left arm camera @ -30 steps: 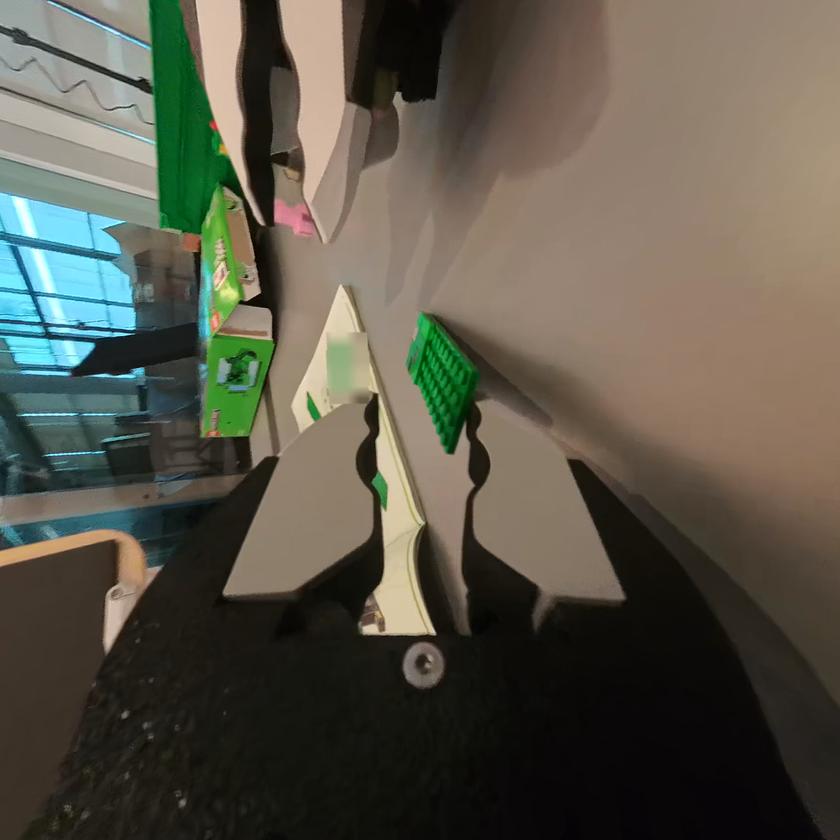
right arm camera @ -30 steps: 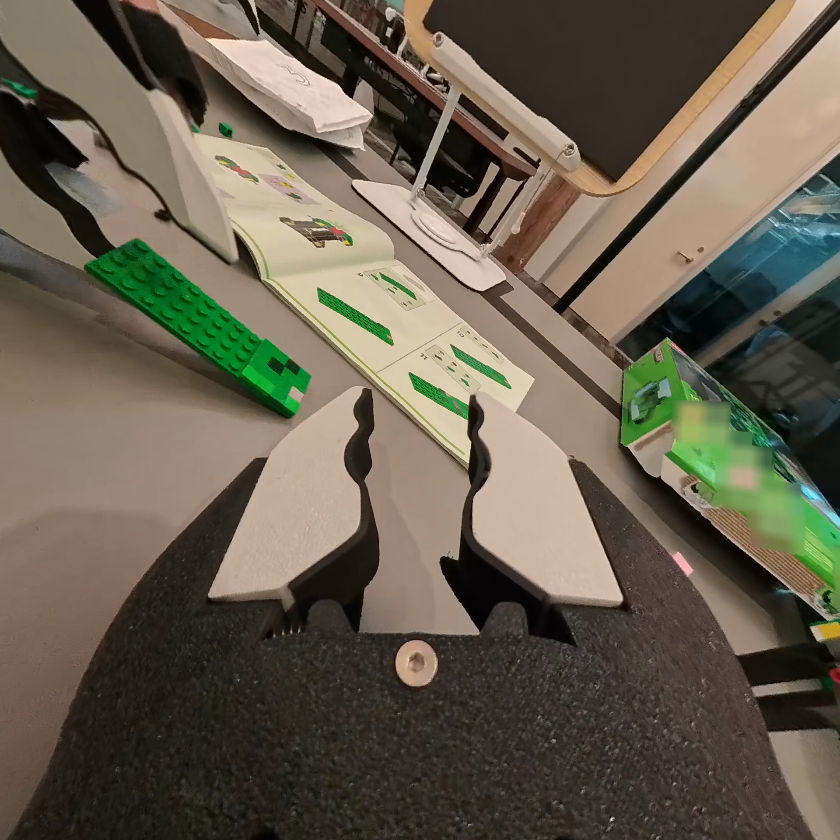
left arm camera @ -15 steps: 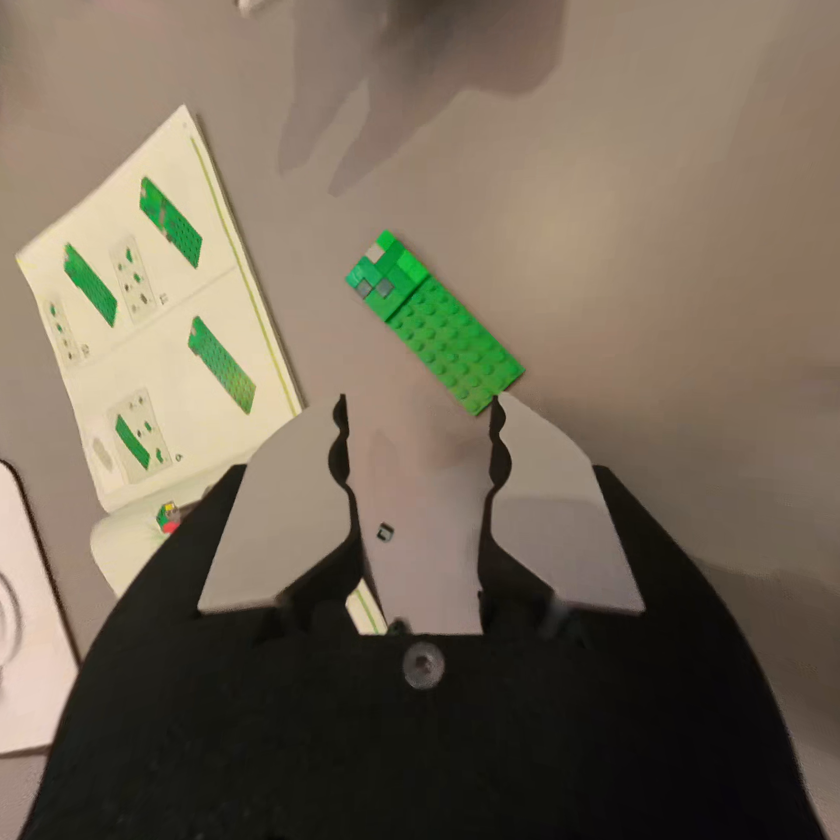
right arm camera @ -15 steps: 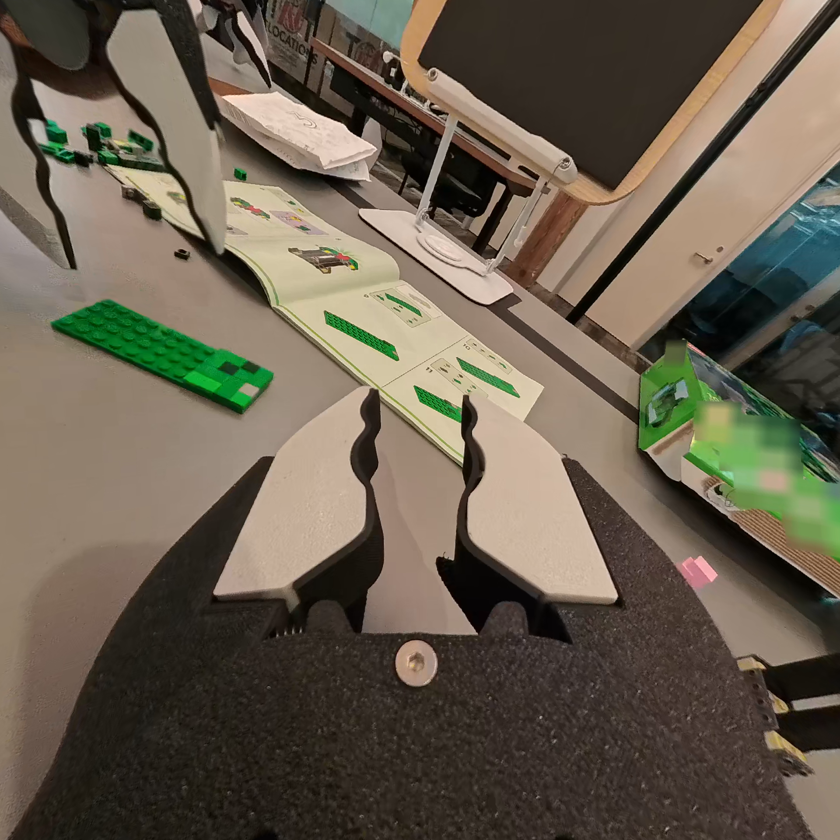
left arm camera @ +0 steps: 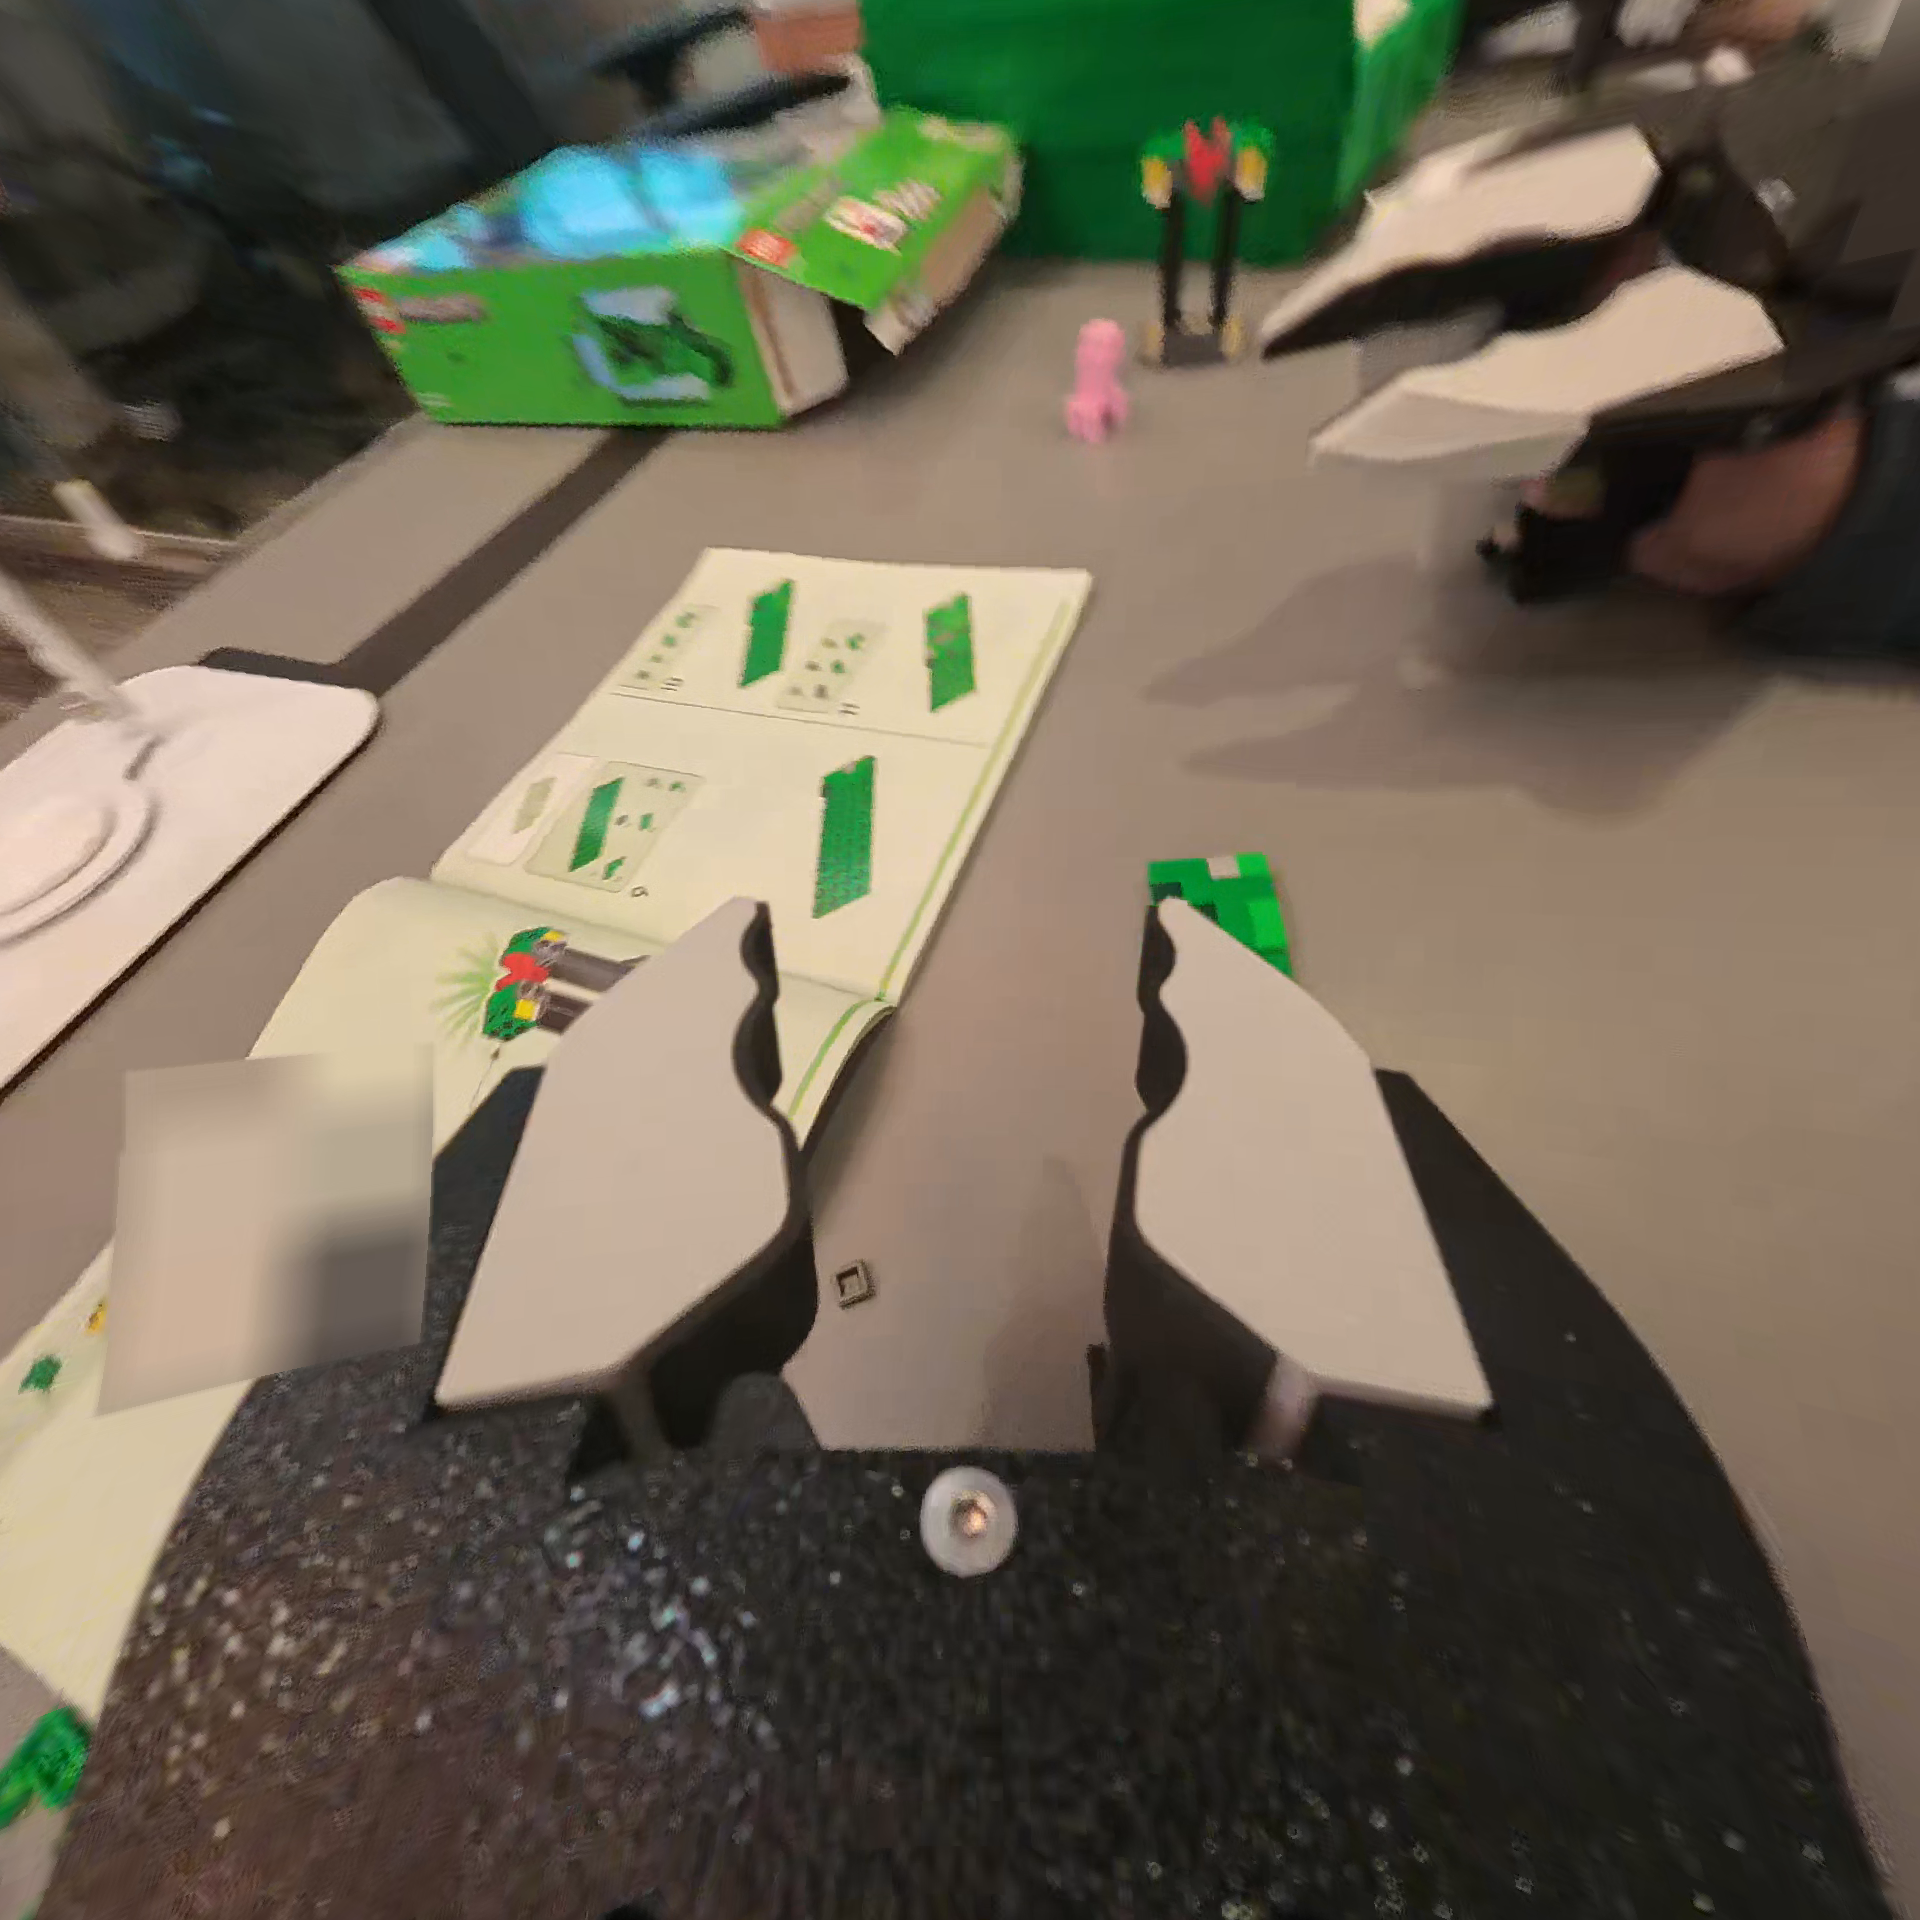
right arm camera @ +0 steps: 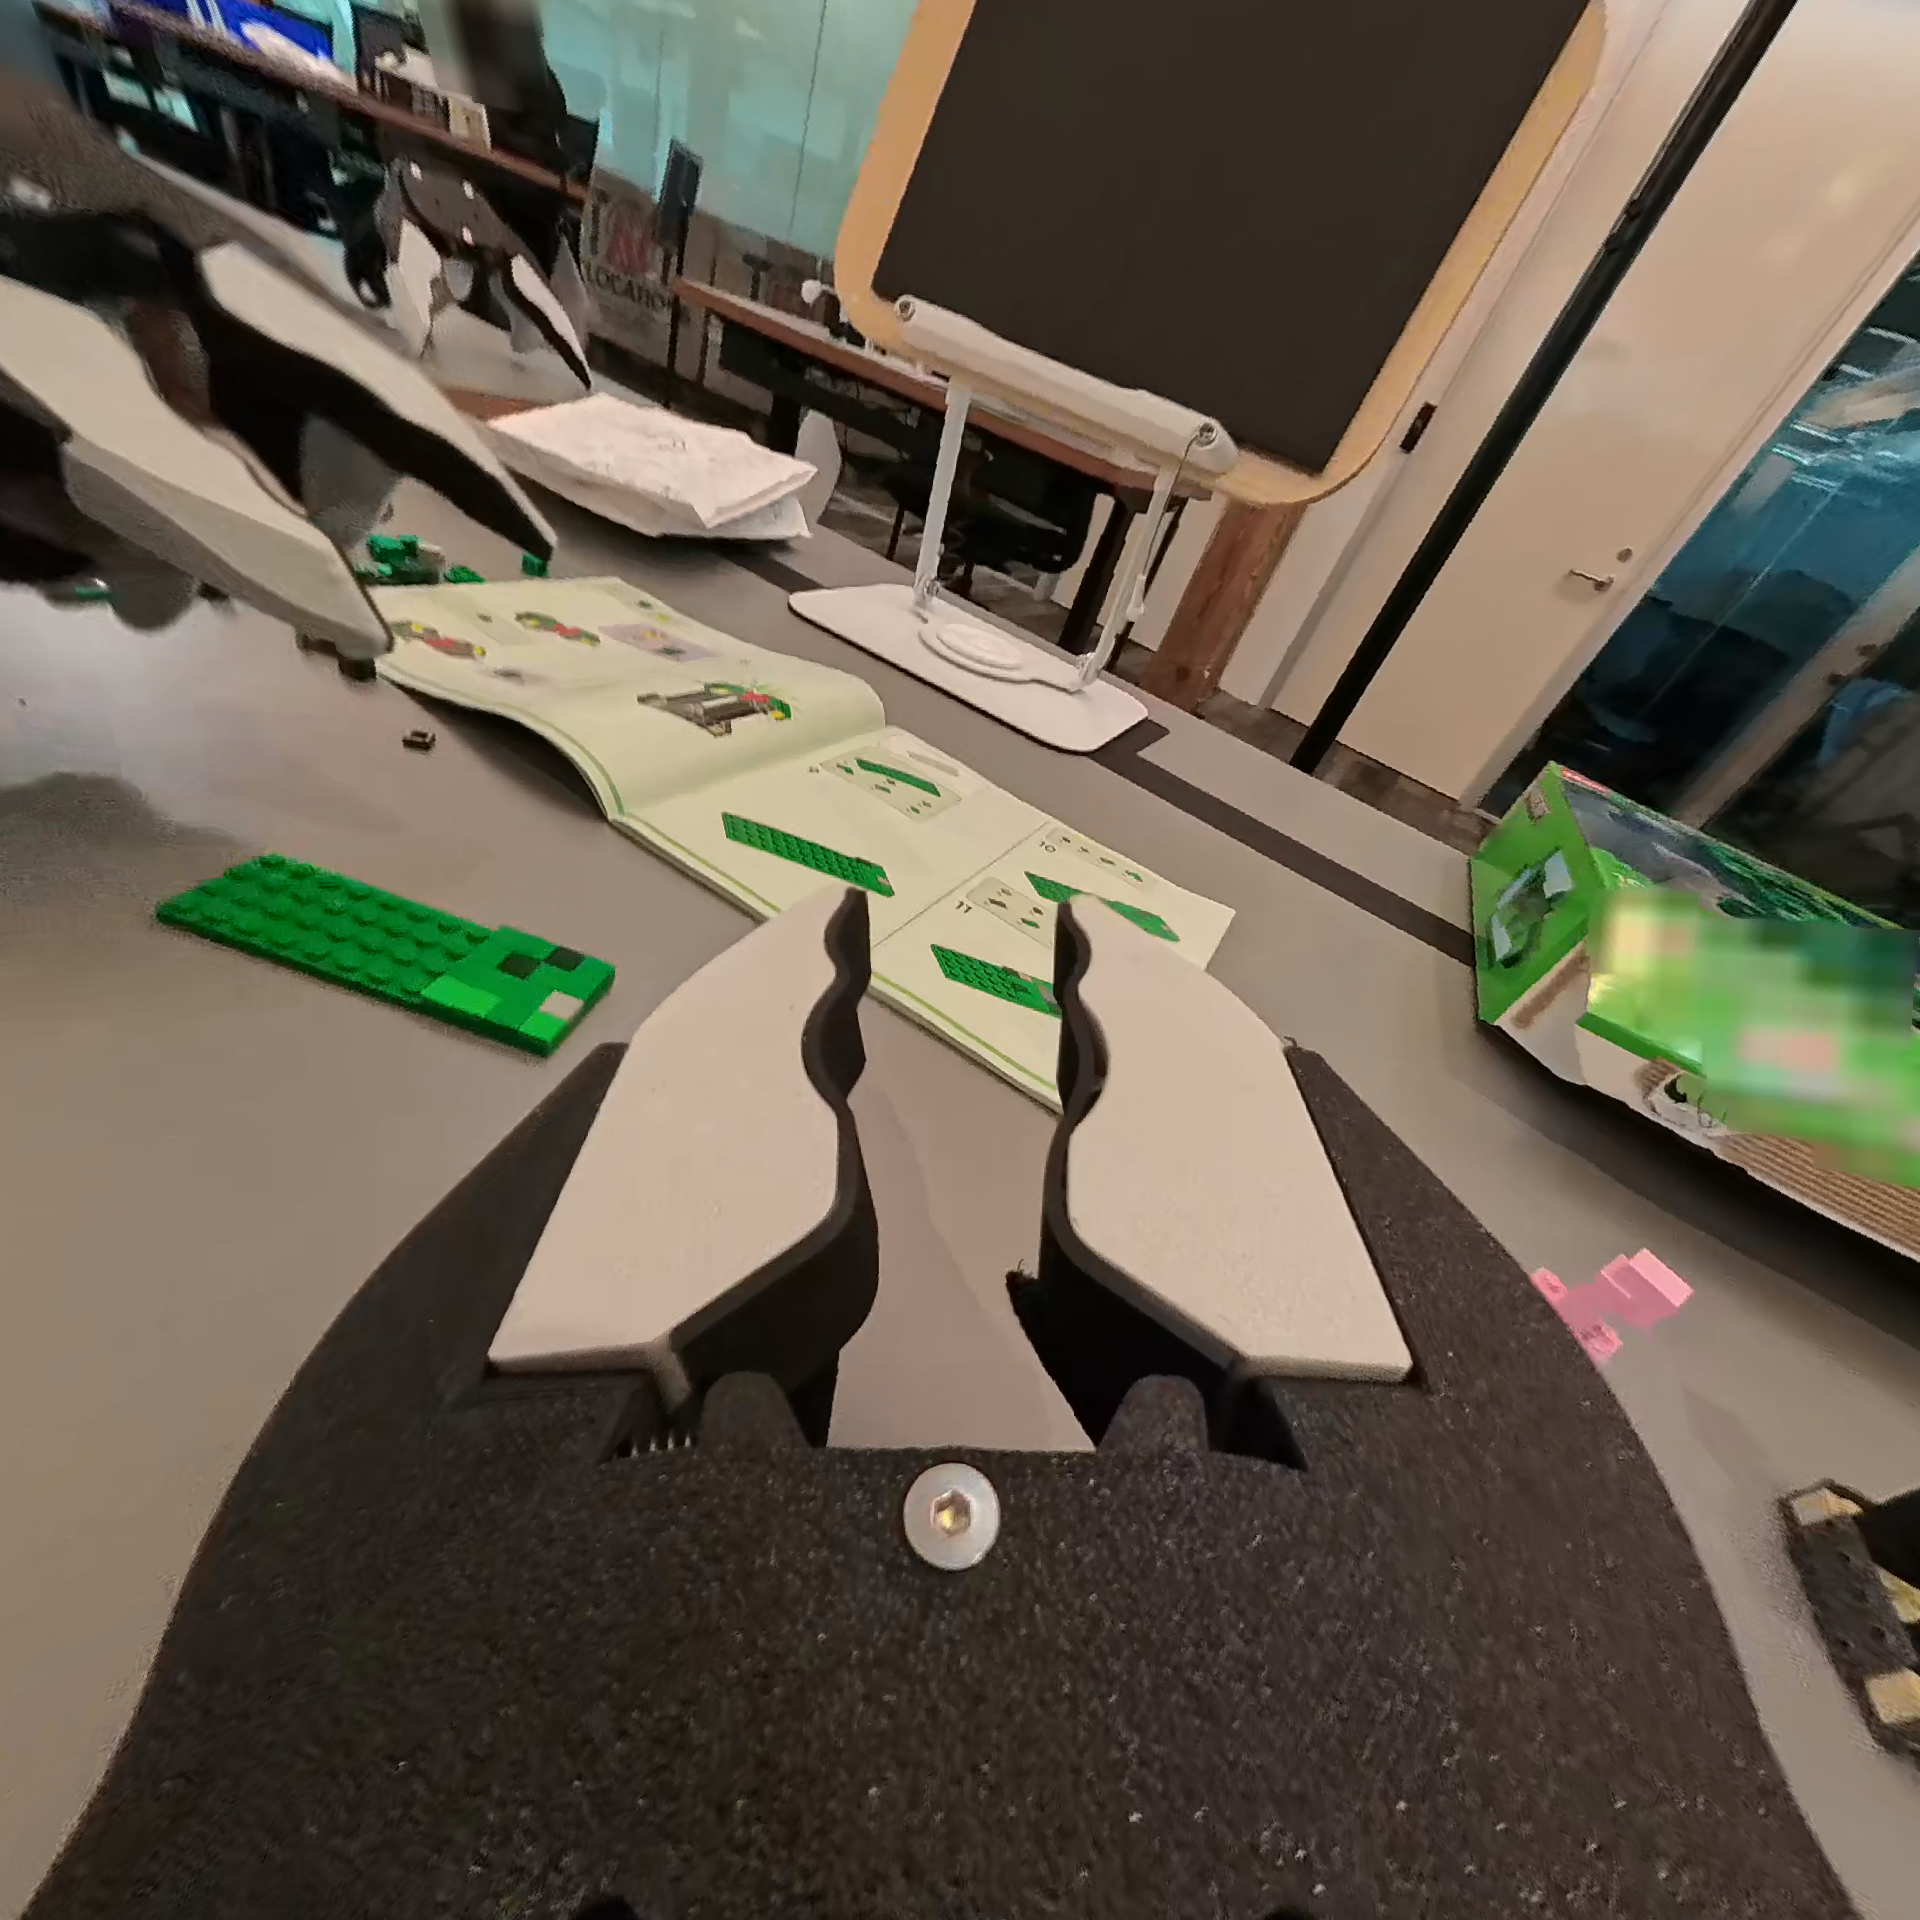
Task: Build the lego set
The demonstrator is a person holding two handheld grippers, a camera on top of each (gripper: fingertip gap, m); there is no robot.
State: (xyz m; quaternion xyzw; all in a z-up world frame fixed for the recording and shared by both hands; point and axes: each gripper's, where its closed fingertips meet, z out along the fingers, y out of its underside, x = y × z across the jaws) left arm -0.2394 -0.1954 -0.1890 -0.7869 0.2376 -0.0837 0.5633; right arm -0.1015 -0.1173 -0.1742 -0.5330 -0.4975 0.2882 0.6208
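Observation:
A flat green lego plate (right arm camera: 384, 951) with a darker patterned end lies on the grey table (right arm camera: 208, 1195). In the left wrist view only its end (left arm camera: 1231, 904) shows past my right finger. My left gripper (left arm camera: 961, 920) is open and empty, low over the table beside the plate, with a tiny dark piece (left arm camera: 854, 1285) on the table between its fingers. It also shows in the right wrist view (right arm camera: 447, 592), held above the booklet's far end. My right gripper (right arm camera: 961, 914) is open and empty, pointing at the open instruction booklet (right arm camera: 779, 769). It shows far right in the left wrist view (left arm camera: 1288, 400).
Loose green pieces (right arm camera: 405, 556) and a white bag (right arm camera: 665, 468) lie beyond the booklet. A white stand base (right arm camera: 966, 649) stands behind it. A green set box (left arm camera: 644, 301), a pink figure (left arm camera: 1096, 379) and a built figure on black legs (left arm camera: 1200, 249) stand at the table's far end.
The green plate was tilted up by my left gripper a second ago and now lies flat. My left gripper has swung away, levelled along the table and opened wider. My right gripper barely moved.

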